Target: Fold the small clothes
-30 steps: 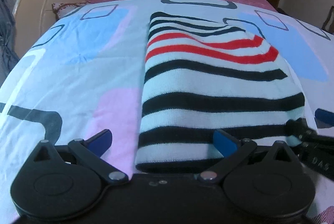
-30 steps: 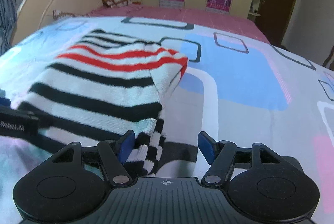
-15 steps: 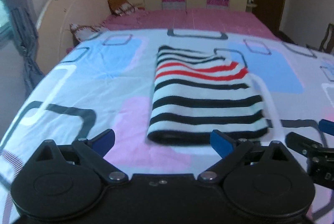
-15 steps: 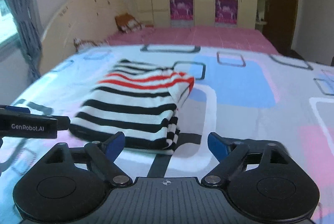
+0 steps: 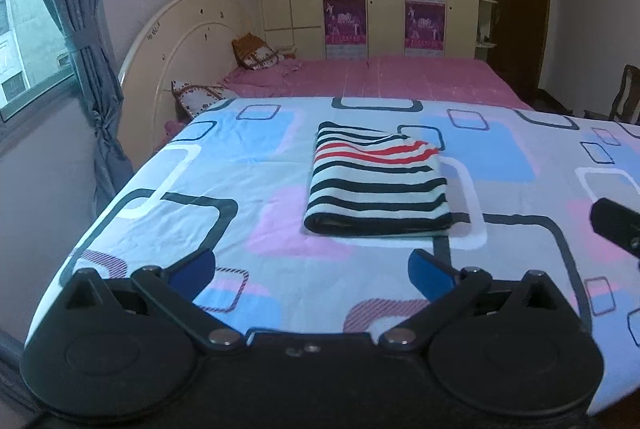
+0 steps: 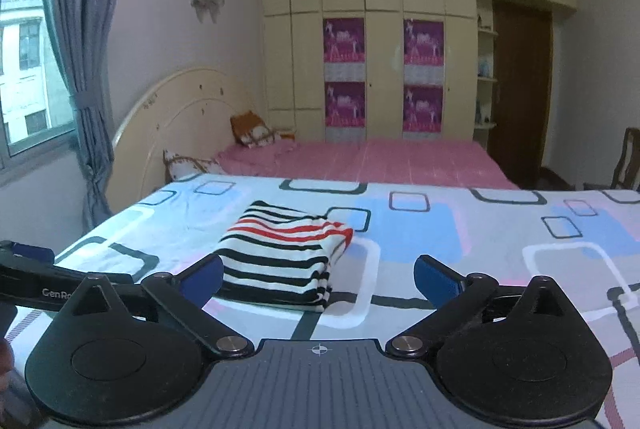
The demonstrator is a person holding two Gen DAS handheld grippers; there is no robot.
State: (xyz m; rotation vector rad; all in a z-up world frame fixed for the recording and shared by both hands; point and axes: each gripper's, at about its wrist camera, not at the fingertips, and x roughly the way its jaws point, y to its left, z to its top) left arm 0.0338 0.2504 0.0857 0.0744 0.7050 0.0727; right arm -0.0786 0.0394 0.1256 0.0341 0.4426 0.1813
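Observation:
A folded striped garment [image 5: 378,181], white with black and red stripes, lies flat on the patterned sheet [image 5: 180,189]. It also shows in the right wrist view [image 6: 284,255]. My left gripper [image 5: 312,271] is open and empty, held well back from the garment's near edge. My right gripper [image 6: 319,277] is open and empty, also drawn back, with the garment ahead and a little left. The left gripper's body [image 6: 36,279] shows at the left edge of the right wrist view. The right gripper's tip [image 5: 616,225] shows at the right edge of the left wrist view.
The sheet's left edge [image 5: 100,225] drops off beside a curtain [image 5: 84,41] and window. A pink bed [image 5: 380,77] with pillows [image 5: 256,53] and a cream headboard [image 5: 180,37] lies behind. Wardrobes [image 6: 384,49] and a dark door [image 6: 520,89] line the far wall.
Both grippers let go of the folded garment and pulled back and up from it. The garment now lies alone on the sheet and looks smaller in both views.

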